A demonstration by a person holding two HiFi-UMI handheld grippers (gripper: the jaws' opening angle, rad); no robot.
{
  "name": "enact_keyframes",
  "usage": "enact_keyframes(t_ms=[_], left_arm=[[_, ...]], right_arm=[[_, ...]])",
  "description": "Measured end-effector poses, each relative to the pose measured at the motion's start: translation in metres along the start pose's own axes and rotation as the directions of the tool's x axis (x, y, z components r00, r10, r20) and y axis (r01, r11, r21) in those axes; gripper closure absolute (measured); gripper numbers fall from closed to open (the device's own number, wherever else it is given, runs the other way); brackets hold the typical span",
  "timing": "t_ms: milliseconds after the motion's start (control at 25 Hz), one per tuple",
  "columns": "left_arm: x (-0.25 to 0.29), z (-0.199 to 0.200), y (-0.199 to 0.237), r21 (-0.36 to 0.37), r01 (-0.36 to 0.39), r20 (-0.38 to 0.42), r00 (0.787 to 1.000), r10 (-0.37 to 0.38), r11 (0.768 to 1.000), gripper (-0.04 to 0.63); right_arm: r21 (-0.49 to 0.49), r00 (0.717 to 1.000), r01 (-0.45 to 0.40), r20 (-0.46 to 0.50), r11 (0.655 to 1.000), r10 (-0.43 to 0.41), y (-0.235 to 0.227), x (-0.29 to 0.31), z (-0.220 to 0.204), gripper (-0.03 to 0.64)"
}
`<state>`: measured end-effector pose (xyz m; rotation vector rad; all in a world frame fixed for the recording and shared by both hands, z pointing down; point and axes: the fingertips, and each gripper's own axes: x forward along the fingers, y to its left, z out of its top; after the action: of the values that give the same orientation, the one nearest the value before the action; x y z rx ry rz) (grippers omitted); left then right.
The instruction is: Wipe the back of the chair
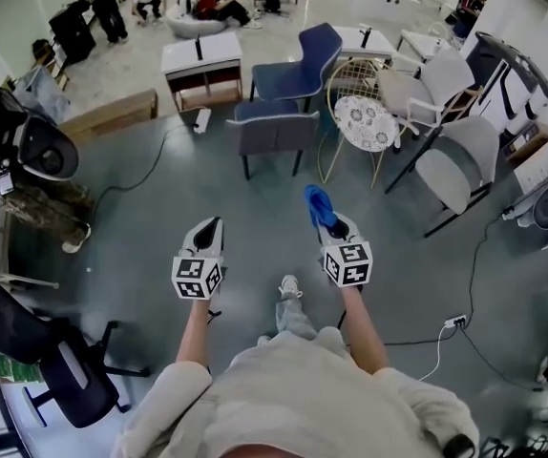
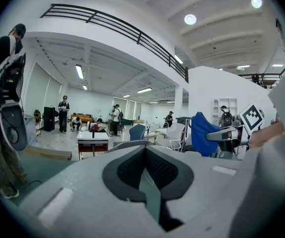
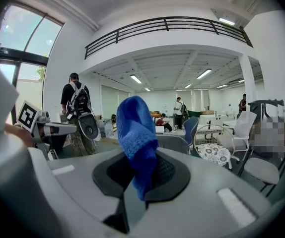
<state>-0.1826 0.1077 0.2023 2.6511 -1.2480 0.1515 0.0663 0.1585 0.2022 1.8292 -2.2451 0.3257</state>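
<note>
Your right claw (image 1: 324, 219) is clamped on a blue cloth (image 3: 136, 133); the cloth stands up out of the pinched pads and flops over at its top. Your left claw (image 2: 144, 155) is closed with nothing between its pads. It sits at 9 o'clock from the right one, level with it and apart from it. Both hang over bare grey floor (image 1: 159, 218).

The gray chair (image 1: 272, 132) stands at 12 o'clock from your claws with its back turned toward you. It is well clear of the cloth, and nothing touches it. Just beyond it, also at 12 o'clock, is a blue chair (image 1: 298, 65). A wire chair with a floral seat (image 1: 365, 122) stands just beside the gray one at 1 o'clock, and a white-and-grey chair (image 1: 455, 165) is at 2 o'clock. A white counter (image 1: 202, 55) is at 11 o'clock. A black office chair (image 1: 64, 370) sits at 8 o'clock, near your left elbow
</note>
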Motion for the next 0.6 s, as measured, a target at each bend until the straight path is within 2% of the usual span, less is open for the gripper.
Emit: enact_keyframes(t_ms=[200, 600], left_arm=[[0.038, 0.016, 0.022, 0.01, -0.046, 0.001, 0.999, 0.046, 0.999, 0.595], [0.136, 0.059, 0.022, 0.049, -0.073, 0.008, 0.997, 0.073, 0.996, 0.595]], right_arm=[[-0.003, 0.999, -0.051, 0.016, 0.999, 0.051, -0.017, 0.05, 0.018, 0.568], [0.011, 0.994, -0.096, 0.045, 0.995, 0.096, -0.092, 0.127, 0.062, 0.568]])
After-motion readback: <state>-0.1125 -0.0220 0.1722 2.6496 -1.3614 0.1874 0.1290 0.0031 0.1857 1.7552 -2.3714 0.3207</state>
